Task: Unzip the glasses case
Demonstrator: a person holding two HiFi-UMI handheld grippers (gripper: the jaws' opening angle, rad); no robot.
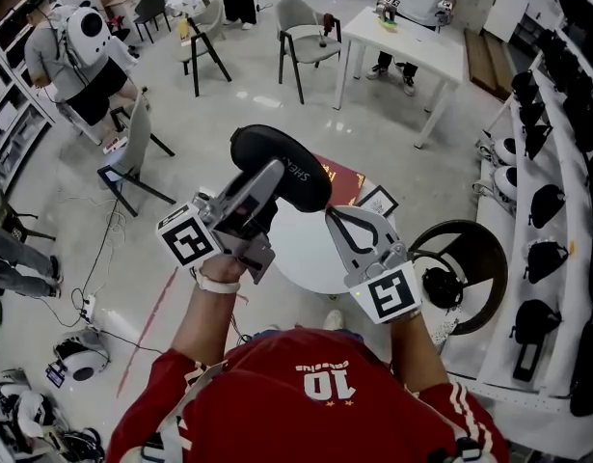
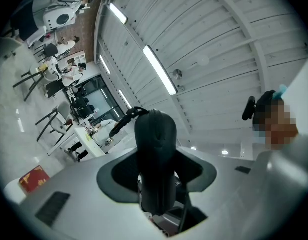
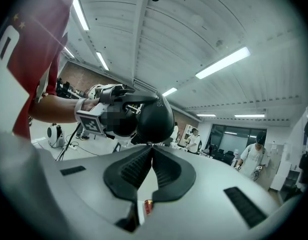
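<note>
Head view — closed glasses case [image 1: 298,162]

I hold both forearms out ahead of my chest, left forearm [image 1: 211,321] and right forearm [image 1: 413,343] bare below red sleeves. My left hand [image 1: 222,270], with a white band at the wrist, grips the left gripper [image 1: 275,179], which tilts upward. Its fingers [image 2: 118,176] clamp the glasses case [image 2: 155,154] from both sides. The right gripper [image 1: 335,216] lies level, aimed at the left one. Its fingers [image 3: 129,168] meet at their tips against the end of the case.
</note>
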